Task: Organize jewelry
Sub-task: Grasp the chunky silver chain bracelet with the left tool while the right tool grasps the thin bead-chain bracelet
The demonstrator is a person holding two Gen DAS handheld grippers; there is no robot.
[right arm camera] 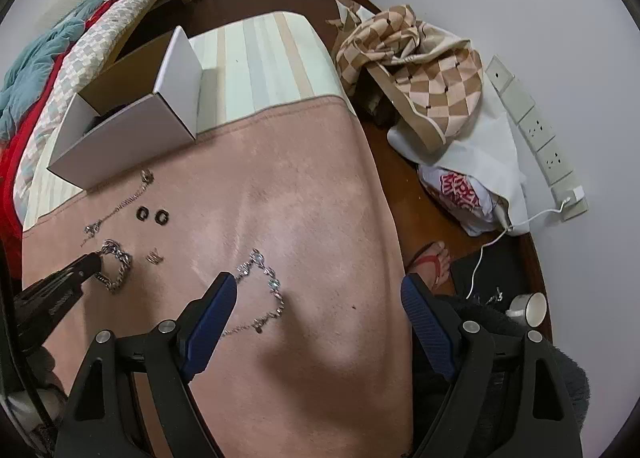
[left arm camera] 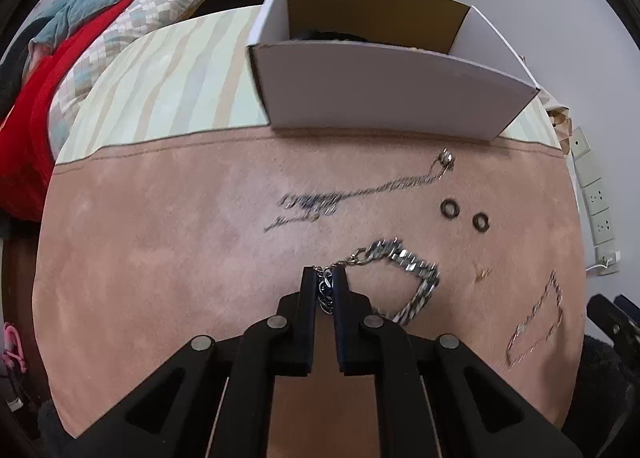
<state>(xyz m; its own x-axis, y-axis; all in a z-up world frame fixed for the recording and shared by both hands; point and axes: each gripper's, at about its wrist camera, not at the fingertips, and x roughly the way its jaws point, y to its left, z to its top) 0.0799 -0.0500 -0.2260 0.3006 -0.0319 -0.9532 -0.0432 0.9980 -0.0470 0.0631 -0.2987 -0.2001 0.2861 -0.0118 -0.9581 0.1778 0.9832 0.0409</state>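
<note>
My left gripper [left arm camera: 324,273] is shut on one end of a chunky silver chain bracelet [left arm camera: 404,258], which trails right over the pink cloth [left arm camera: 160,258]; it also shows in the right wrist view [right arm camera: 118,262]. A thin dark necklace [left arm camera: 360,192], two dark rings [left arm camera: 450,208] and a thin crystal chain [left arm camera: 536,322] lie on the cloth. An open white cardboard box [left arm camera: 384,94] stands behind them. My right gripper [right arm camera: 316,286] is open and empty above the cloth, next to the crystal chain [right arm camera: 264,282].
A small gold piece [right arm camera: 154,257] lies by the bracelet. A bed with bedding [left arm camera: 100,18] is at the left. A checked bag [right arm camera: 416,74], a power strip [right arm camera: 536,130], a cup [right arm camera: 528,308] and a foot in a sandal [right arm camera: 432,262] are on the floor at the right.
</note>
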